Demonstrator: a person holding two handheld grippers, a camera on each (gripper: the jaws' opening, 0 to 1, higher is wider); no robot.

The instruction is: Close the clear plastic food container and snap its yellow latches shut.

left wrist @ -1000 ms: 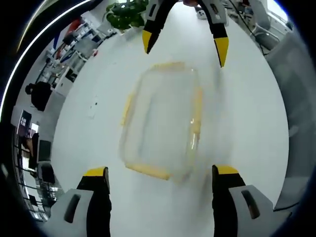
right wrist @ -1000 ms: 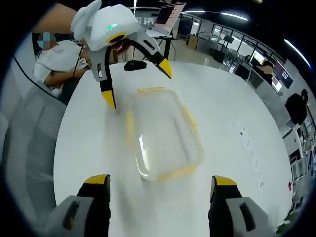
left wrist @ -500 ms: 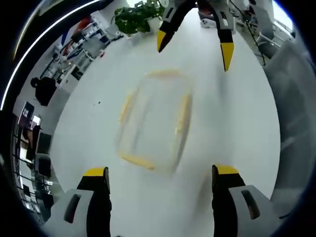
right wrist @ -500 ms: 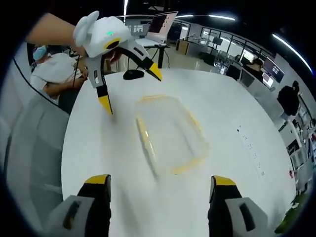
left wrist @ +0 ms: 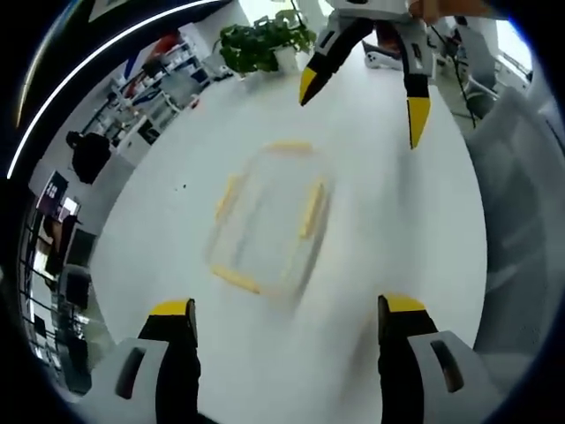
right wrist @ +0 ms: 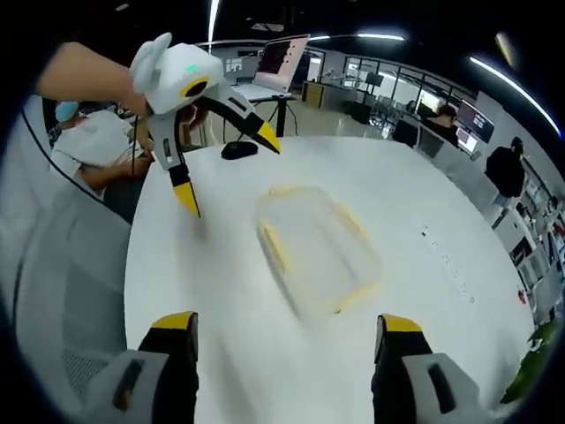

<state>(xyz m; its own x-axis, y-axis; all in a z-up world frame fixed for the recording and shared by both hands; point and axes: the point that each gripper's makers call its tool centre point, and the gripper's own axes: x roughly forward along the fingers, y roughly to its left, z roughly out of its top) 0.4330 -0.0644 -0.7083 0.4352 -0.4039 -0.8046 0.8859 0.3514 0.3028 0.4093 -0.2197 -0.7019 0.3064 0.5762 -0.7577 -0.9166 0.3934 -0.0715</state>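
Clear plastic with yellow latches: the food container (left wrist: 265, 225) (right wrist: 318, 247) lies flat on the white surface (left wrist: 397, 221) (right wrist: 221, 300), blurred, between my two tools and touched by neither. My left tool (left wrist: 281, 309) (right wrist: 225, 163) is held above the surface with its yellow-tipped jaws spread wide and nothing between them. My right tool (right wrist: 281, 322) (left wrist: 362, 97) is the same, jaws apart and empty, facing the left one across the container. A dark computer mouse (right wrist: 238, 150) sits near the surface's far edge, a potted plant (left wrist: 260, 40) beyond it.
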